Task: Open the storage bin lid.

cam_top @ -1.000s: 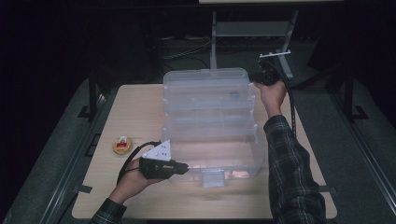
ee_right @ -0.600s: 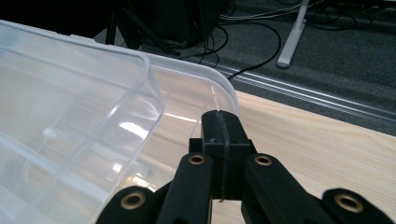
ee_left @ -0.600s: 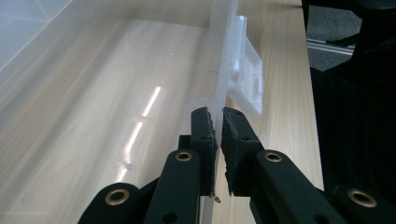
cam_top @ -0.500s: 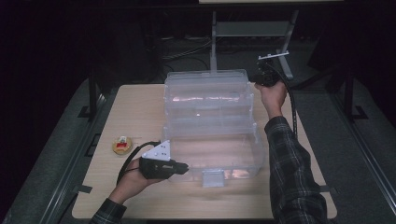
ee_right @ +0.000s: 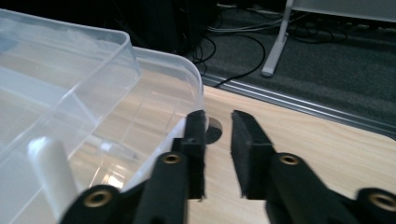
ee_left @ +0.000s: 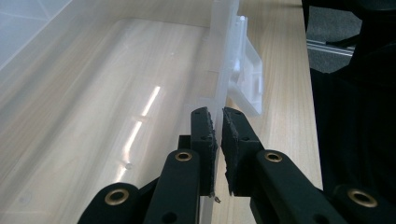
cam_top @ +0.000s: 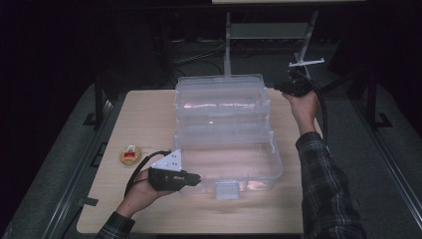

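Black rubber-faced jaws of the left gripper (ee_left: 218,126) pinch the thin front wall of a clear plastic storage box (cam_top: 226,159), one jaw inside the wall and one outside, with only the wall's thickness between them. Just beyond the jaws along that wall sits the box's latch tab (ee_left: 246,79), hanging on the outer face. In the high view this gripper lies low at the box's near left corner, held by the person's left hand.

The right gripper (ee_right: 218,140) has its jaws spread a little, with a clear gap between them. The left-hand jaw in its own view sits against or just beside the rounded far corner of the box's rim; I cannot tell whether it touches. Nothing is gripped between them. In the high view this gripper is raised at the far right corner of the box, beside its stepped upper trays.

The box stands open in the middle of a pale wooden table (cam_top: 144,114), its tiers fanned back and its bottom compartment empty. A small round yellow object (cam_top: 130,155) lies on the table well to the left.

As a judgement, the box seems already opened and steadied at the front, while the right side is not yet gripped, so any closing or moving is still to come.
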Motion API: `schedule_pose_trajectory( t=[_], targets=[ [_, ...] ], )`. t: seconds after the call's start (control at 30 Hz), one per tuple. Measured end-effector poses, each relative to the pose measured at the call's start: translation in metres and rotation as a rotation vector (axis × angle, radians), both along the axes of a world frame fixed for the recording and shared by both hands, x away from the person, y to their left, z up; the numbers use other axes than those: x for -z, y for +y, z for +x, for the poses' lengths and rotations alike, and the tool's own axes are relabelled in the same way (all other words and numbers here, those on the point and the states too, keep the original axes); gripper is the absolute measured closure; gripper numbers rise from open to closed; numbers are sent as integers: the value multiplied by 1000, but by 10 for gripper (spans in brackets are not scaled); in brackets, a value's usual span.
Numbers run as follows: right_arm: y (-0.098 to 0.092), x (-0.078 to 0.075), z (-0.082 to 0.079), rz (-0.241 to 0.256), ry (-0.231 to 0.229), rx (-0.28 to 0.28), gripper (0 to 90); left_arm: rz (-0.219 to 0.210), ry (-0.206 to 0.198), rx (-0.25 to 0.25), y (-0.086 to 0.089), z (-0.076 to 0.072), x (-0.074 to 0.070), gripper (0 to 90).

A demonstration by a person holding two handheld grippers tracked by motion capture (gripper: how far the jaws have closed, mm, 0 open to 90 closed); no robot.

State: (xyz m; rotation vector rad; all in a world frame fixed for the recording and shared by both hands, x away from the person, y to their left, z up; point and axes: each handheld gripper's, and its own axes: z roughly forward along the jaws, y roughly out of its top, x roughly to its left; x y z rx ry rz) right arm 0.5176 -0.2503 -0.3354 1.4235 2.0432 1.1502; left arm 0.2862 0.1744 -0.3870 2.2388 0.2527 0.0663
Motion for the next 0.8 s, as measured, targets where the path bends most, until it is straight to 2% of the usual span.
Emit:
schedule_pose_trajectory(
  t=[0.13, 0.23, 0.27, 0.33, 0.4, 0.43, 0.57, 0.63, 0.67, 0.8],
  targets=[
    [-1, -8, -10, -19, -20, -3, 629, 4, -1, 1, 0, 0, 0, 832],
    [-3, -10, -16, -21, -23, -8, 608, 4, -1, 2, 0, 0, 0, 832],
    [-5, -12, -22, -30, -31, -14, 596, 5, -1, 2, 0, 0, 0, 832],
    [-7, -14, -28, -28, -23, -24, 572, 5, -1, 3, 0, 1, 0, 832],
    [-9, -17, -35, -31, -27, -37, 565, 5, 1, 3, 0, 1, 0, 832],
    [-10, -18, -39, -37, -43, -36, 561, 5, 1, 3, 0, 1, 0, 832],
    [-14, -20, -53, -33, -26, -51, 519, 5, 5, 3, 0, 1, 0, 831],
    [-16, -20, -57, -34, -35, -56, 520, 4, 8, 2, 0, 1, 0, 832],
    [-17, -22, -66, -40, -47, -61, 511, 5, 11, 0, 0, 1, 0, 832],
    [-18, -22, -80, -48, -41, -93, 503, 4, 13, 1, 0, 1, 0, 832]
  ],
)
